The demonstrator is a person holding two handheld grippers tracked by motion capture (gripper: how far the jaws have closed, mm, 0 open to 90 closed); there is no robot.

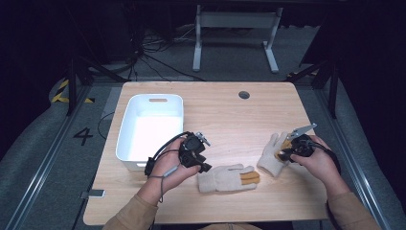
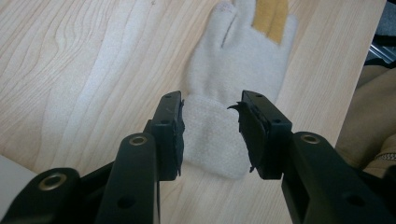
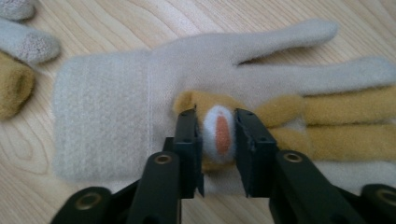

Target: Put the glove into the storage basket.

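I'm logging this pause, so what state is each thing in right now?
White plastic bin: upright, empty.
Cream knit glove with yellow fingers, near one: flat on the table, cuff between open jaws.
Second cream glove, far one: lying flat, its white-and-orange patch pinched.
Left gripper: open, straddling the cuff.
Right gripper: shut on the patch.

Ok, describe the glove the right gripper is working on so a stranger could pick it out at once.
Start at the wooden table and go to the side away from the white bin. The right-hand glove lies there, under the right gripper, whose jaws pinch a white-and-orange patch on its palm. The other glove lies nearer the front edge, its cuff between the left gripper jaws.
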